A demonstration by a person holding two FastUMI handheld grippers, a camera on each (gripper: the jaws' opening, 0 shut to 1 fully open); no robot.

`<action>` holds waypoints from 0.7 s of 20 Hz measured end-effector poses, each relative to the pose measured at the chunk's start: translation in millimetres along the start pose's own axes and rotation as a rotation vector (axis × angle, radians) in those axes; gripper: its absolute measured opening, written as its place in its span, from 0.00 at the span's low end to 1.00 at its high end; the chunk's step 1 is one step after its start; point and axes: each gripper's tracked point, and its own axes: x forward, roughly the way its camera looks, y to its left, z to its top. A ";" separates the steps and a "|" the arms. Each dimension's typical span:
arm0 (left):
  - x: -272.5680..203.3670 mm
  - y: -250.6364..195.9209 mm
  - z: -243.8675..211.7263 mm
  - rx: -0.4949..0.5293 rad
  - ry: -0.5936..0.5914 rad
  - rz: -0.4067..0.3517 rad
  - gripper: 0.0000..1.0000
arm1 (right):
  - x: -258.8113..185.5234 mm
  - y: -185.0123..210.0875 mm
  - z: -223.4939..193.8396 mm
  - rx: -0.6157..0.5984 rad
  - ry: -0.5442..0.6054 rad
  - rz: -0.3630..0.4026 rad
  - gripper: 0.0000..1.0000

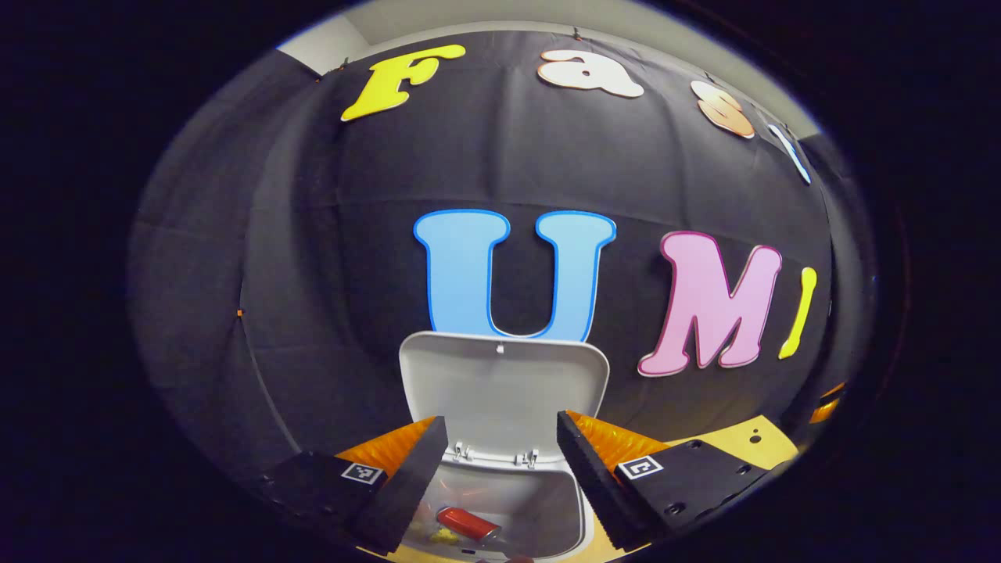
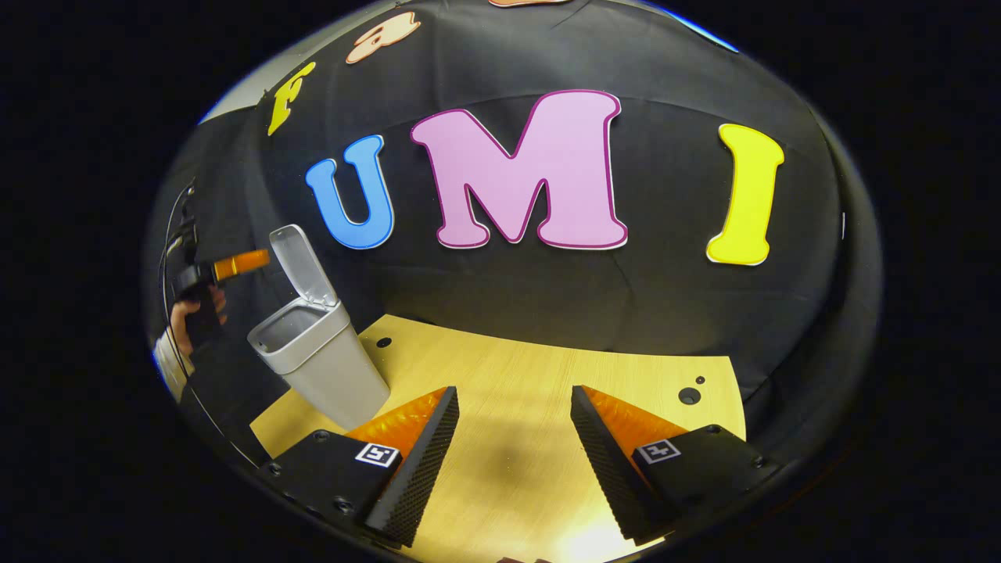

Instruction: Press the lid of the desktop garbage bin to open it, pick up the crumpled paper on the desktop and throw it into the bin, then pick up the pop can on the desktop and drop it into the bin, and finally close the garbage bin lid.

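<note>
The left gripper point(image 1: 500, 461) hangs just above the open mouth of the garbage bin point(image 1: 547, 500), its jaws spread wide with nothing between them. Looking down past the fingers into the bin, a red pop can point(image 1: 468, 522) lies on the bottom, and beside it sits a small yellowish lump point(image 1: 444, 536) that may be the crumpled paper, though it is too small to be sure. Behind the mouth, the lid point(image 1: 504, 387) stands upright on its hinges at the bin's rear edge. The right gripper point(image 2: 512, 461) is also spread wide and empty, held low over bare wooden surface point(image 2: 532, 375) well to the right of the bin point(image 2: 321, 356); from there the lid point(image 2: 301, 262) shows raised, and the left gripper point(image 2: 235, 266) shows above and to the left of the bin, with the hand point(image 2: 191, 317) that holds it lower down. Judging from this, both throwing steps look done and the closing of the lid is the step in hand. The next move likely calls for a gripper to rise past the lid's top edge, get behind it and push it forward and down until it latches, without tipping the light bin. No brand or readable label is legible on the can or the bin; the fingers carry small square coded markers only.
</note>
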 end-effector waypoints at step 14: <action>92.6 10.9 22.0 0.176 0.192 -0.050 0.98 | 9.1 17.0 -18.1 -0.036 0.039 0.046 0.94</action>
